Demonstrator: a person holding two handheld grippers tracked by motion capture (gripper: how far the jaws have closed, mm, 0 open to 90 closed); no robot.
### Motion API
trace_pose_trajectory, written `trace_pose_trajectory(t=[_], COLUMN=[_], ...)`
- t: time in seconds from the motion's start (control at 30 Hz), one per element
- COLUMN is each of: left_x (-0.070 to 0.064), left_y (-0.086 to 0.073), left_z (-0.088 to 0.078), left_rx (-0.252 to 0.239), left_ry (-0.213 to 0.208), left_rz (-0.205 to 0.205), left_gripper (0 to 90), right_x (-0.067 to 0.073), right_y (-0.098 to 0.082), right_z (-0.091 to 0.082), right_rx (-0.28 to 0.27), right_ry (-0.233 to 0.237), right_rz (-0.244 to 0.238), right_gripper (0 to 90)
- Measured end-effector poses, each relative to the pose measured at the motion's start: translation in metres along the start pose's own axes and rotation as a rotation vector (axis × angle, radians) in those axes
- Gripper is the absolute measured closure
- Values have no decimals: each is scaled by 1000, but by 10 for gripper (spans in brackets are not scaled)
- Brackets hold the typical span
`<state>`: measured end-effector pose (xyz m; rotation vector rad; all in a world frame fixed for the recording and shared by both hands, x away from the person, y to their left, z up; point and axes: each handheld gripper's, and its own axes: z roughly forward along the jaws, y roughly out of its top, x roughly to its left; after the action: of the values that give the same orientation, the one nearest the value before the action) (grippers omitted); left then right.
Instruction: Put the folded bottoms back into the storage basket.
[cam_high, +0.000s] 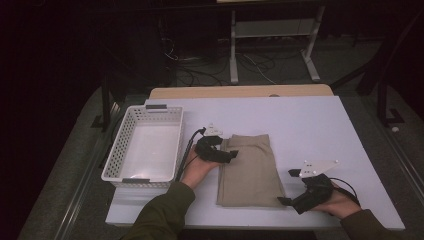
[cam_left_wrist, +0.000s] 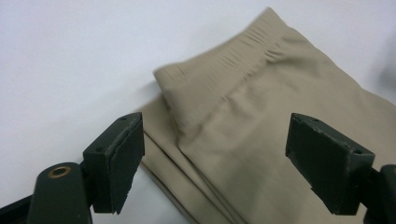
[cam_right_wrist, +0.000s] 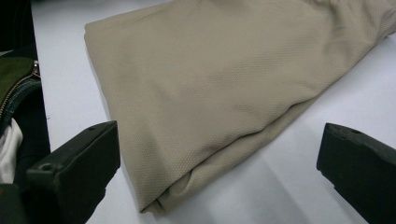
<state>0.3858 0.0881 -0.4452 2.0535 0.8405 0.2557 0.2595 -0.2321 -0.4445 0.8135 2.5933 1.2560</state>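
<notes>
Folded beige trousers (cam_high: 250, 170) lie beside the white basket (cam_high: 116, 150), not yet in | left gripper (cam_high: 231, 154) and right gripper (cam_high: 283, 201) both wide open, holding nothing | lifting probably remains.

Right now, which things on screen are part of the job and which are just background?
In play, judging by both tongs aimed at it:
- folded beige garment
- left tongs, open at its far corner
- right tongs, open at its near corner
- white basket, possibly the destination

Just there:
- cables on the floor
- white frame behind the table
</notes>
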Motion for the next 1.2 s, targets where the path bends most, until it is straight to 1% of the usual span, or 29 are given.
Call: trace_pose_trajectory(t=[0.13,0.23,0.27,0.33,0.4,0.47,0.53,0.67,0.8,0.93,0.97,1.07,1.13,1.2], left_x=[6,10,11,12,13,14,15,14,14,13,13,11,9,8], left_y=[3,4,5,6,6,6,6,7,7,8,8,8,9,9], left_z=[6,12,14,17,20,23,27,30,31,31,31,30,30,30], left_rx=[13,30,32,37,44,54,60,77,83,87,89,90,92,90], left_ry=[20,33,30,36,29,42,44,50,56,60,58,50,45,31], left_rz=[-17,-17,-23,-24,-34,-28,-32,-19,-16,-13,-7,2,6,6], left_gripper=[175,165,162,154,146,139,139,142,155,187,199,257,311,367], right_x=[0,0,0,-1,-1,-1,-1,-1,0,0,0,0,0,0], right_y=[0,0,0,0,0,0,0,0,0,0,0,0,0,0], right_z=[0,0,0,0,0,0,0,0,0,0,0,0,0,0], right_rx=[-1,-1,-1,-2,-3,-4,-4,-4,-7,-6,-6,-5,-5,-5], right_ry=[1,2,3,4,4,5,6,7,9,9,8,9,10,9], right_rz=[1,1,1,1,4,3,3,3,7,6,5,3,4,4], right_gripper=[0,0,0,0,0,0,0,0,0,0,0,0,0,0])
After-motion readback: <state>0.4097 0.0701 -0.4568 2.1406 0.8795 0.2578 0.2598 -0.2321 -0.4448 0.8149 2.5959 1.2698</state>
